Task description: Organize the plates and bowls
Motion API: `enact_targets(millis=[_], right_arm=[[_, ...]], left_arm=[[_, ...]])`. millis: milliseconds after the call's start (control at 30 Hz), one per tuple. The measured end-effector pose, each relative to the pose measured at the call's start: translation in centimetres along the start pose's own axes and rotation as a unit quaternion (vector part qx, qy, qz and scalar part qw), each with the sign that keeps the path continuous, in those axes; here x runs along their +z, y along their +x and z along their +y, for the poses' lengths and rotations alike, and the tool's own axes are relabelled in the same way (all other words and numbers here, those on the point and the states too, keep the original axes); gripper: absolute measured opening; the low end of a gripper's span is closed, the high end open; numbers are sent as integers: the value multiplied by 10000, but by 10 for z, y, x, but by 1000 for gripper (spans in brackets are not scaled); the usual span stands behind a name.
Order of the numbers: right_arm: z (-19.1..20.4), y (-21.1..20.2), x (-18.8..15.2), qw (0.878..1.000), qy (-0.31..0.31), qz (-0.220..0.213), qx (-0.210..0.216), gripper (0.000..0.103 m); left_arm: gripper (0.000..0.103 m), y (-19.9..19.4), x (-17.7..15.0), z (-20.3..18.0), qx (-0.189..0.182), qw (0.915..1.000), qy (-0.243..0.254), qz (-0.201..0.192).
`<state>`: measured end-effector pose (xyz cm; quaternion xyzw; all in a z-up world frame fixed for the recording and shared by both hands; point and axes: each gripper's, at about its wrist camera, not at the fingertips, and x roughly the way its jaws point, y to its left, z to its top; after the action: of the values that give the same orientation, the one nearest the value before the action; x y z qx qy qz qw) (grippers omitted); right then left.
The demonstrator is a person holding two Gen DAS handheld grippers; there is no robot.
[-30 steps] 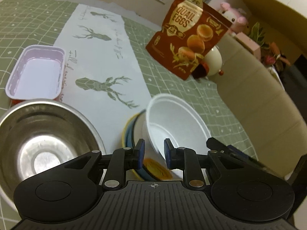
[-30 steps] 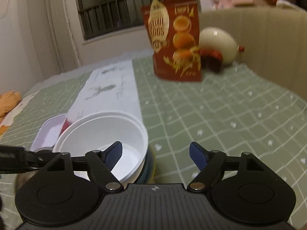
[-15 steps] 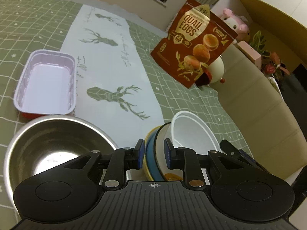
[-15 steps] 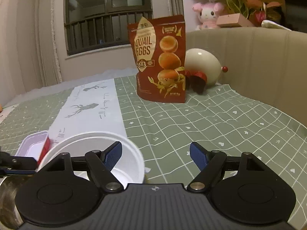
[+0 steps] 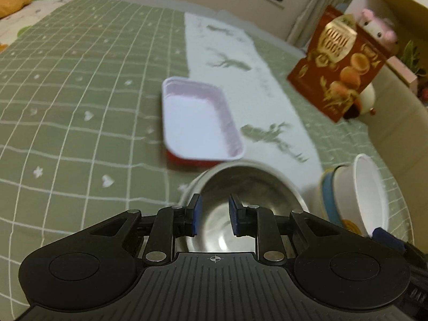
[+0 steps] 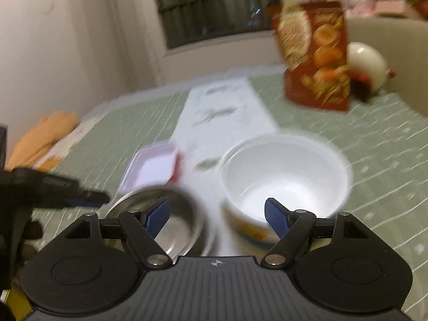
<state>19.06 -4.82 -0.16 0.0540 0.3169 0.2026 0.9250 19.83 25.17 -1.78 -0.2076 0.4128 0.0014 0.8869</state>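
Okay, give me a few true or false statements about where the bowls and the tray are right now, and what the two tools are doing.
1. The white bowl sits nested in a stack of other bowls. True.
2. The left tool is clamped on the white bowl's rim. False: nothing is between its fingers, and it hovers over the steel bowl.
3. The right tool is open. True.
4. The rectangular tray holds food. False: its white inside looks empty.
5. The quail egg bag lies flat on the tablecloth. False: it stands upright.
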Motion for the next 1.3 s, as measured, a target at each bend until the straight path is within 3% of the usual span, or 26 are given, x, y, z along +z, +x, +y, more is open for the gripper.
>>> enact_targets(millis=[100,300,500,733,933,1300], right_arm=[[23,4,-9,9995,-305,122,-33,78],[42,9,-15,9971,-584,346,335,78],[38,39,-26,9941,-291,1039,113,78],[46,62,-35,9922,-280,1217,43,78],[38,88,-39,9843,183,1700,429,75],[55,101,-35,9846,226,1701,320,75]], left_arm=[[24,8,-1,10,18,9999,-125,48],[24,12,-4,17,187,9998,-33,68],[26,27,-10,29,116,9992,-261,264],[31,44,-12,35,0,9979,-397,505],[29,58,-14,34,-110,9964,-453,710],[37,71,9,41,-145,9962,-525,683]])
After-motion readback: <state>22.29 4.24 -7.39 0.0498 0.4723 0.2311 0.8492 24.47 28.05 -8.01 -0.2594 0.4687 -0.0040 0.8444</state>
